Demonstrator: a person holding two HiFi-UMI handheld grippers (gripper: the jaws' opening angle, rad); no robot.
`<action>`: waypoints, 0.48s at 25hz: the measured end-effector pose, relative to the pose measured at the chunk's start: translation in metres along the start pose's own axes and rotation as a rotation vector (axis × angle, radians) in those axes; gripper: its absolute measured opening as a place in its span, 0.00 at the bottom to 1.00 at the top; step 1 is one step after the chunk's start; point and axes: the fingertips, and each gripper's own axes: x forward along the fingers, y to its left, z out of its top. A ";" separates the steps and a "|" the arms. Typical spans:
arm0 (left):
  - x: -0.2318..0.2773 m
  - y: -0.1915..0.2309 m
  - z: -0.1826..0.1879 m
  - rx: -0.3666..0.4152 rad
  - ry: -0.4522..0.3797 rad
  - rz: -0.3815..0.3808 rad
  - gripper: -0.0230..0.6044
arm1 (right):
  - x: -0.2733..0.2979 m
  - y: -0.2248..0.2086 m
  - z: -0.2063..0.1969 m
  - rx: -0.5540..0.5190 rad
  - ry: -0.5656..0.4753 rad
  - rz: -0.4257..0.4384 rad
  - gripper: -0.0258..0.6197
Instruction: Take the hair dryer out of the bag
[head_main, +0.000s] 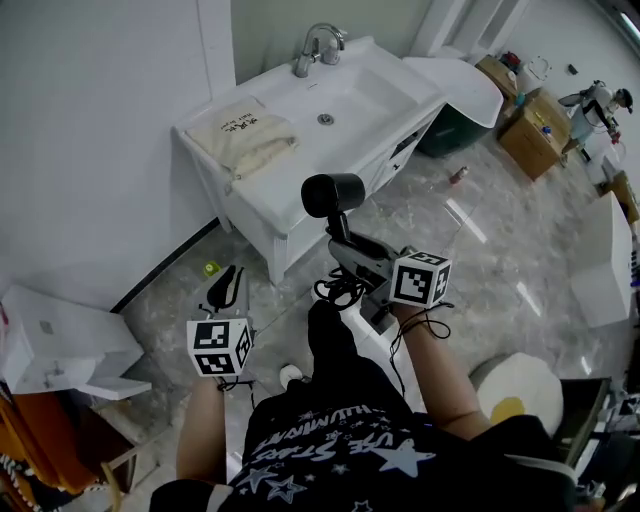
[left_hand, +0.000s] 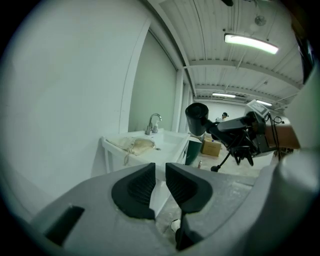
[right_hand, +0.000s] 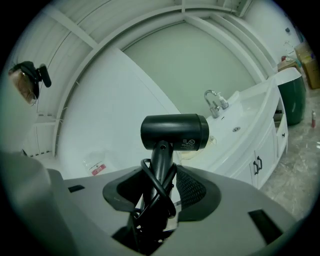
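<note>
The black hair dryer (head_main: 333, 193) is up in the air in front of the sink cabinet, out of the bag. My right gripper (head_main: 345, 250) is shut on its handle (right_hand: 159, 165), with the black cord (right_hand: 150, 200) looped round the handle between the jaws. The cream cloth bag (head_main: 245, 135) lies slumped on the left end of the counter, also in the left gripper view (left_hand: 135, 145). My left gripper (head_main: 225, 290) hangs lower left, away from both; its jaws (left_hand: 160, 187) stand a narrow gap apart with nothing between them. The left gripper view shows the hair dryer (left_hand: 197, 117) off to its right.
The white sink cabinet (head_main: 300, 200) with a chrome faucet (head_main: 318, 45) stands against the wall. A dark green bin (head_main: 450, 130) and cardboard boxes (head_main: 535, 125) are beyond it. A white box (head_main: 50, 340) sits at the left, a round white and yellow cushion (head_main: 515, 390) at the right.
</note>
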 end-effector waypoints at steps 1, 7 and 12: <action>-0.008 -0.006 -0.005 0.001 0.007 -0.013 0.16 | -0.007 0.006 -0.012 0.001 0.001 -0.012 0.33; -0.038 -0.044 -0.024 0.003 0.033 -0.080 0.15 | -0.043 0.025 -0.073 0.086 0.036 -0.054 0.33; -0.041 -0.075 -0.034 0.020 0.054 -0.100 0.10 | -0.069 0.023 -0.093 0.111 0.060 -0.062 0.33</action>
